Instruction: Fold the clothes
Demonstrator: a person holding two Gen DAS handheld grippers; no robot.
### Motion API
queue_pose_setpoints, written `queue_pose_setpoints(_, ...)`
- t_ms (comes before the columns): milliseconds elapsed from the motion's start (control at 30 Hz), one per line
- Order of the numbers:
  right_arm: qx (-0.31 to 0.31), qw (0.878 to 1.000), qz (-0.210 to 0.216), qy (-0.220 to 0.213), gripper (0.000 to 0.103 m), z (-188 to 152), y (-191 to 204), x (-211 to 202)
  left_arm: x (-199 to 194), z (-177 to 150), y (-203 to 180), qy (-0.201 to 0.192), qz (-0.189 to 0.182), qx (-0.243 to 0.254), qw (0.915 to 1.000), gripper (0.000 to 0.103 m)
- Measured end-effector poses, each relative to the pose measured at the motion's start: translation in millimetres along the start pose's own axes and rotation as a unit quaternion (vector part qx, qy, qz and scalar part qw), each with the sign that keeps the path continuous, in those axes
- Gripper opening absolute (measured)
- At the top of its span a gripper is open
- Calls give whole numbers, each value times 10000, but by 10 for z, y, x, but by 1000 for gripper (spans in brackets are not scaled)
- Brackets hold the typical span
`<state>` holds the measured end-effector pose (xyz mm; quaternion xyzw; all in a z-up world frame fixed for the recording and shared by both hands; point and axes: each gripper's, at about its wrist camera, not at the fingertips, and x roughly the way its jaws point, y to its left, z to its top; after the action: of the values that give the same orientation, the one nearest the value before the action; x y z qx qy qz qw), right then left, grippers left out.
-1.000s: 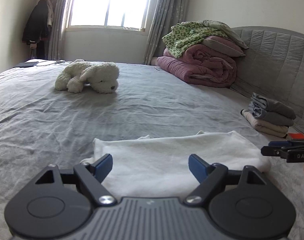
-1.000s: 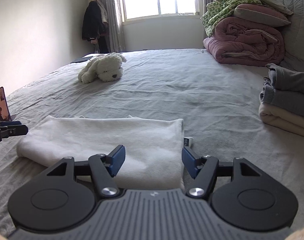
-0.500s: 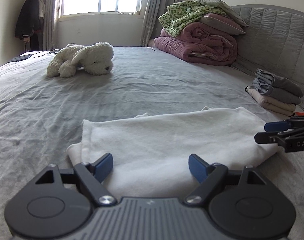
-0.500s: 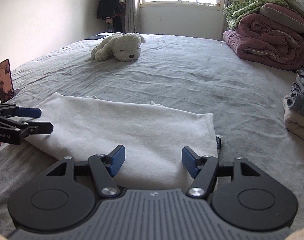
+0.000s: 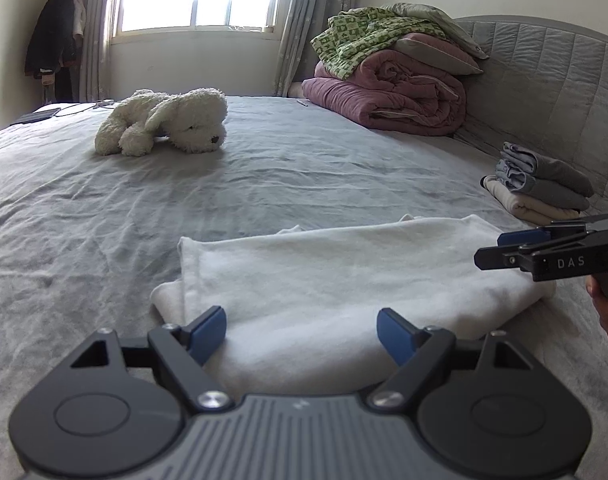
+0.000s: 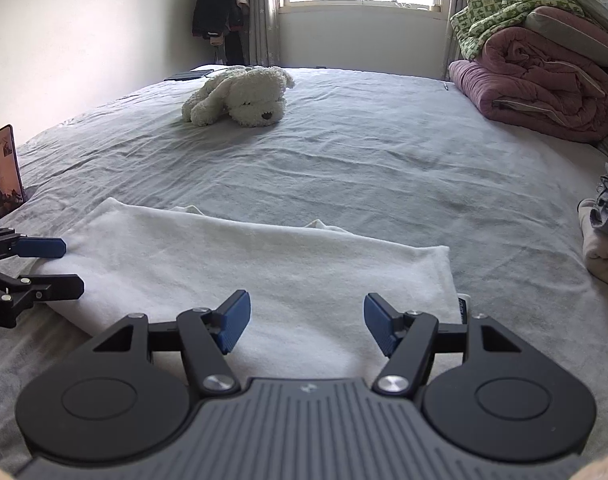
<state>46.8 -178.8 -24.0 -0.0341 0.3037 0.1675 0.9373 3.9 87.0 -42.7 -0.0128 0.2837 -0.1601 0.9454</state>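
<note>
A folded white garment (image 5: 344, 280) lies flat on the grey bed, just in front of both grippers; the right wrist view shows the same white garment (image 6: 264, 264). My left gripper (image 5: 302, 330) is open above its near left part, with nothing between the blue pads. My right gripper (image 6: 306, 322) is open over the near right part, also holding nothing. The right gripper (image 5: 504, 248) shows from the side at the garment's right end, and the left gripper (image 6: 56, 264) at its left end.
A white plush dog (image 5: 164, 124) lies mid-bed. Rolled quilts and a pillow (image 5: 396, 80) are stacked by the grey headboard. A pile of folded clothes (image 5: 540, 184) sits at the right. A phone (image 6: 4, 170) stands propped at the bed's left edge.
Both grippers have risen and pulled back a little from the garment, staying open. The garment lies as before.
</note>
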Motion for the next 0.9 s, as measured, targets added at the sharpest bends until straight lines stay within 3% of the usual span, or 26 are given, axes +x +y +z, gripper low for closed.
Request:
queue_pose_setpoints(467,205,9998,-8,82,67,24,41,43,-60,50,143,18,22,-542,9985,84)
queue_pose_setpoints(567,273,9996,-27,92,67,25,22,36,-57,61,175,15,168,-644,9978,84)
queue_pose_setpoints(767,349,9993,-69,96,67,26,-3,22,-21,95,335,67,225,-1176,9928,84)
queue_pose_setpoints(900,377,9992,-84,109,67,32,-19,33,-1,119,350,45,249,-1243,9919,84)
